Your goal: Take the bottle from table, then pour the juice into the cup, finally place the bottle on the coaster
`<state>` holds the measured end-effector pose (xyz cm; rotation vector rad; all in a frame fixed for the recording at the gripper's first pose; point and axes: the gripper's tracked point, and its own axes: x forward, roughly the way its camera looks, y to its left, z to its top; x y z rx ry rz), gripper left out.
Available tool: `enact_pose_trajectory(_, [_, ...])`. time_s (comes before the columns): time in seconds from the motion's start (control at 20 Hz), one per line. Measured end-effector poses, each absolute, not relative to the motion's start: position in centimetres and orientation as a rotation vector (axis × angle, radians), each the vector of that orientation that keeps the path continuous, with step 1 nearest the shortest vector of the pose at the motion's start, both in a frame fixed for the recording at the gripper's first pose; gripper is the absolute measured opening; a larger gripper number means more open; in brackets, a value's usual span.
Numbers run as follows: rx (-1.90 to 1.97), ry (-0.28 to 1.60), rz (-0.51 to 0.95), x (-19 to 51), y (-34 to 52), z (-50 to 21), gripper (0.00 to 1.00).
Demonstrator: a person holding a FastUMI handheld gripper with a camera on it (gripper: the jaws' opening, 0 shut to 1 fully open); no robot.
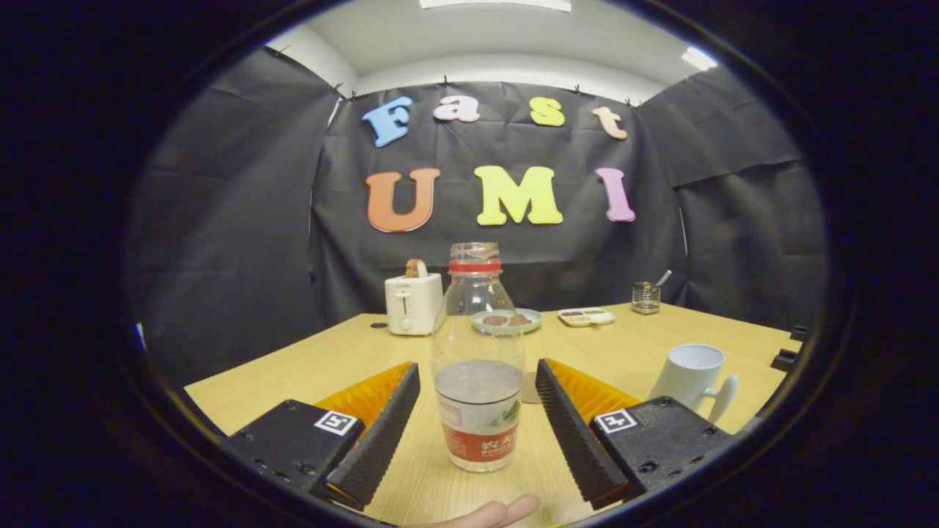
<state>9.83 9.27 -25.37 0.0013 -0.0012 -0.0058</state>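
I see pale wooden table [330, 359] spanning booth. Black cloth wall [506, 249] hangs behind and at both sides, pinned along top. White ceiling [506, 37] above, bright light panel [495, 4] overhead, second light [698, 58] far right.

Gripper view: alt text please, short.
An uncapped clear bottle, partly filled, stands on a wooden table between the open fingers of the hand-held gripper, untouched. A white cup sits beyond the fingers to the right; a toaster stands farther back.

Bright ceiling light [495, 4], sharp focus, strong fisheye bending at edges.
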Motion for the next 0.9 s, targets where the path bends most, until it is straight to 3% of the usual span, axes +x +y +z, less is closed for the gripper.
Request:
enact_pose_trajectory(0.35, [-0.032,0.032,-0.045,11.9,8.6,-27.6,1.0])
enact_pose_trajectory(0.5, [0.024,0.044,-0.053,11.4,7.7,-26.7,0.8])
enact_pose_trajectory(0.9, [0.418,0.048,0.098,11.0,9.5,-22.7,0.79])
